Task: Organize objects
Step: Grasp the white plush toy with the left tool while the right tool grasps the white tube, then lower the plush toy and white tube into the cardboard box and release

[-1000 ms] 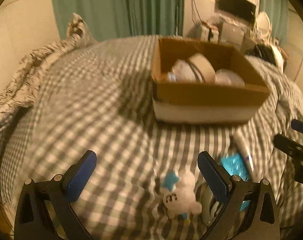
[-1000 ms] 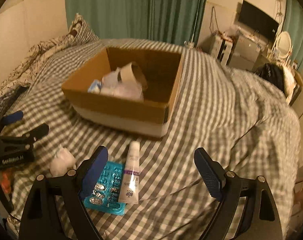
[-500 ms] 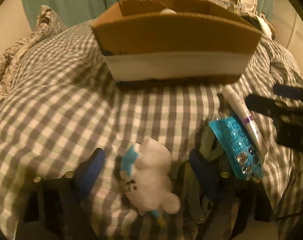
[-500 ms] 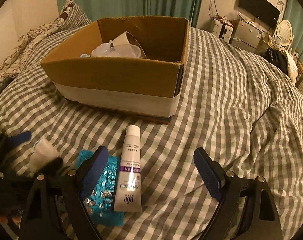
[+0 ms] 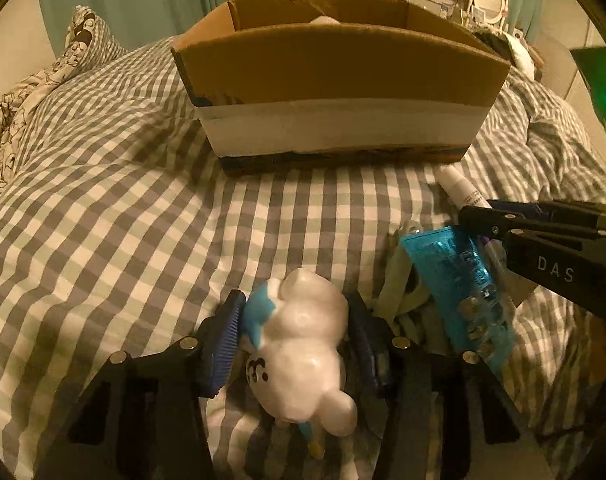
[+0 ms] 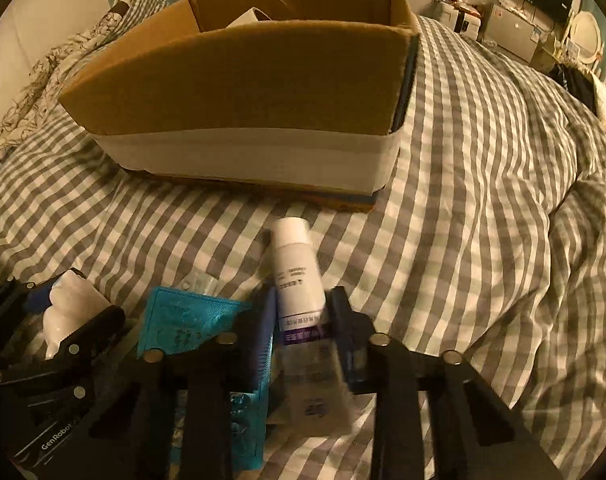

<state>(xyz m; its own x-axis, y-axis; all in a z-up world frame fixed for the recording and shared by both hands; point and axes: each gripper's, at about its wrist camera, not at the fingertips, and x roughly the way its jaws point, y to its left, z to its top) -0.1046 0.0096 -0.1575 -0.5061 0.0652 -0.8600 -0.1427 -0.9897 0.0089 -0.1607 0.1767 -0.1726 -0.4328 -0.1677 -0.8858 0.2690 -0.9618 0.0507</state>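
Tube (image 6: 297, 280) before box (image 6: 239, 92); blister pack (image 6: 183, 320) left of tube.

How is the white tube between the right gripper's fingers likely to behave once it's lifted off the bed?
The white tube looks like soft plastic, so it will probably give a little under the right gripper. The fingers sit near its flat crimped end, leaving the capped end sticking out forward; it may droop or pivot. Its round body could also roll on the checked bedspread if released.

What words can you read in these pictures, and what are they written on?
"DAS": on the right gripper body, left wrist view.
"GenRobot": on the left gripper body, right wrist view.
White tube: printed lines and purple band, too blurred to read.
Blue blister pack: print too small to read.
White toy figure: dark mark, unreadable.
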